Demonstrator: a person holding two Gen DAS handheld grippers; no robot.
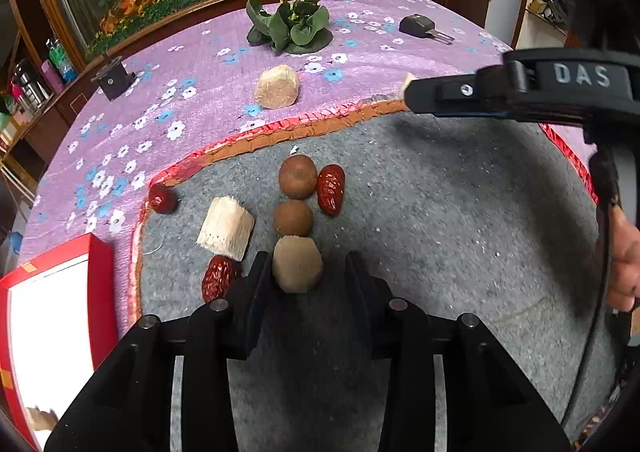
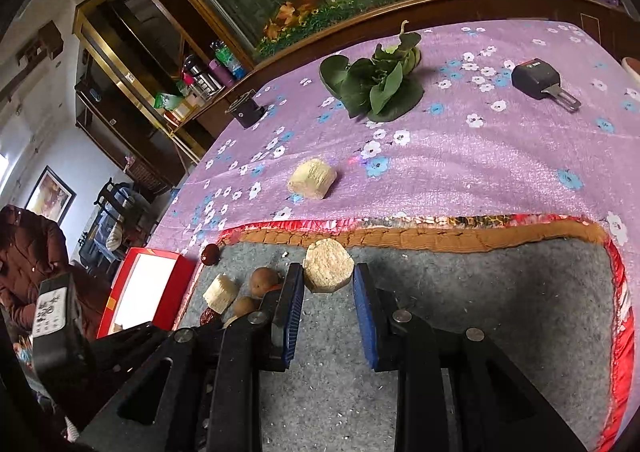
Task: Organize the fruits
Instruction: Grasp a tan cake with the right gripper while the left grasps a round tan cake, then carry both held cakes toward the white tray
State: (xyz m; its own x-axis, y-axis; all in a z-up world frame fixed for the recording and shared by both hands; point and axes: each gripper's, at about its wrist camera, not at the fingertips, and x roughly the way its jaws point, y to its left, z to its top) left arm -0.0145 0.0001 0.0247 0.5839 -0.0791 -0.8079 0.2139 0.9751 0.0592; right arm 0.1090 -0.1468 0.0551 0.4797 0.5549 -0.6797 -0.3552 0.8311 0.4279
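On the grey mat (image 1: 440, 220), three brown round fruits stand in a line (image 1: 297, 176). The nearest fruit (image 1: 298, 265) lies between the open jaws of my left gripper (image 1: 306, 272), touching neither clearly. Red dates lie beside them (image 1: 331, 189), (image 1: 218, 277), (image 1: 162, 198). A pale sugarcane piece (image 1: 226, 228) lies left of the line. My right gripper (image 2: 327, 284) holds another sugarcane piece (image 2: 328, 265) near the mat's far edge; its left pad touches it, a gap shows on the right. A third piece (image 2: 313, 178) lies on the purple cloth.
A red box with a white inside (image 1: 52, 308) stands left of the mat. On the purple flowered cloth (image 2: 480, 156) lie a leafy green plant (image 2: 376, 86), a black buckle (image 2: 538, 84) and a small black block (image 2: 246, 110). A wooden cabinet runs behind.
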